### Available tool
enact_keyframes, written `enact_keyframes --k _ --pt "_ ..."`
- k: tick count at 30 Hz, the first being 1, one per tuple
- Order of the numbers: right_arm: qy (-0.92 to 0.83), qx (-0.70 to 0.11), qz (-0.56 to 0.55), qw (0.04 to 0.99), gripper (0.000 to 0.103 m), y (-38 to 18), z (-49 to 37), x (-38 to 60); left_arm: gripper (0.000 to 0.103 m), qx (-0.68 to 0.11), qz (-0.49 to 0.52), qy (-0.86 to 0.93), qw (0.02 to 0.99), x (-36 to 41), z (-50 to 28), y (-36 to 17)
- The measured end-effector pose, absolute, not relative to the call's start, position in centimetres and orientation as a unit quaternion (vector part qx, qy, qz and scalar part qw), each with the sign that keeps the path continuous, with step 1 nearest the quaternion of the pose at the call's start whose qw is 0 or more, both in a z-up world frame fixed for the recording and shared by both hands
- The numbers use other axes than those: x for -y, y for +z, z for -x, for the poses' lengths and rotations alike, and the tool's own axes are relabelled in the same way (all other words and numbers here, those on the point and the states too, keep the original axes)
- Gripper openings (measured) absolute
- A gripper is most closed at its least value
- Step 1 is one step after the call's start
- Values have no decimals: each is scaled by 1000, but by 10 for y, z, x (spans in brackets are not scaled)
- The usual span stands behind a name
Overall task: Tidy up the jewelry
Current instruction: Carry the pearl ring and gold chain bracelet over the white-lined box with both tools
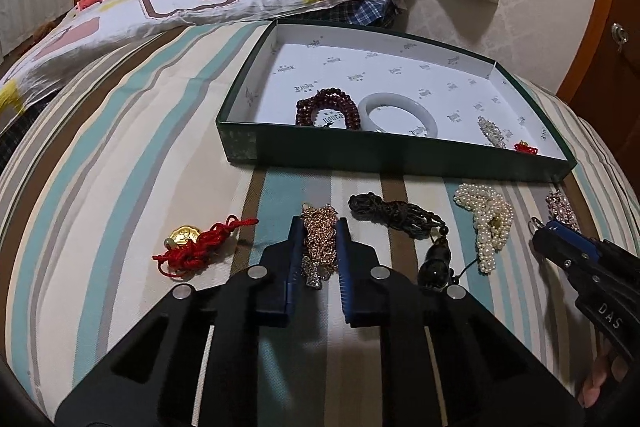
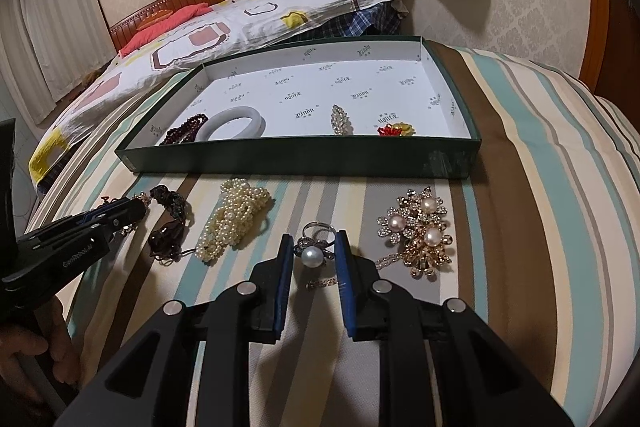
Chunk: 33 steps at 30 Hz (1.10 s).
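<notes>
my left gripper [image 1: 319, 227] is clamped on the gold chain [image 1: 320, 243], bunched between the blue pads and lying on the striped bedspread [image 1: 120, 147], not lifted. my right gripper [image 2: 310, 247] has its jaws close together around the pearl ring [image 2: 312, 253]; looks like the pads pinch it at the sides but contact is hard to confirm, ring sits on the spread. green box [image 1: 400, 153] is just beyond both, already holding the dark red bead bracelet [image 1: 326, 107], white bangle [image 1: 396, 113], a sparkly clip [image 1: 492, 133] and a small red knot charm [image 1: 526, 147]. Left out on the bed: red cord coin charm [image 1: 192, 247], dark cord pendant [image 1: 400, 223], pearl strand [image 1: 490, 223], flower brooch [image 2: 420, 233]

risks: chain is a loose heap, only part is pinched, so a tail could dangle, snag the box wall or slide out on lift. ring is small and round, could pop sideways out of the pads. soft bedding gives no firm backing. the two grippers work near each other, the dark cord pendant between them could get dragged
</notes>
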State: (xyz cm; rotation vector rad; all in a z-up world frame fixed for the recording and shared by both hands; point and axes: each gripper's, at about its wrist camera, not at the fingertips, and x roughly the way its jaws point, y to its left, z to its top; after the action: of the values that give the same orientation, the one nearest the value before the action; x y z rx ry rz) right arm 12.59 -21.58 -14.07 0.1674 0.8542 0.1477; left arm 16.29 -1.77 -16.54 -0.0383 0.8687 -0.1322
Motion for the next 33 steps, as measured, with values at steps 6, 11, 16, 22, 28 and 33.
enact_keyframes --k 6,11,16,22,28,33 --pt "72 -407 -82 907 22 -139 -125 216 14 -410 16 -68 909 18 -158 -164" --pt "74 -403 -82 909 22 -137 -123 215 14 -402 16 -71 913 18 -154 -158" --pt "75 -397 -82 911 22 -132 -119 215 14 -392 20 -71 917 15 -150 -150" --pt "77 -386 -82 916 22 -124 -114 215 14 -373 22 -73 925 14 -144 -133" --pt "78 -366 -79 924 22 -107 -108 216 14 -350 25 -77 933 16 -137 -114" --pt "79 -349 -80 931 22 -93 -106 219 14 -328 31 -83 940 18 -132 -94"
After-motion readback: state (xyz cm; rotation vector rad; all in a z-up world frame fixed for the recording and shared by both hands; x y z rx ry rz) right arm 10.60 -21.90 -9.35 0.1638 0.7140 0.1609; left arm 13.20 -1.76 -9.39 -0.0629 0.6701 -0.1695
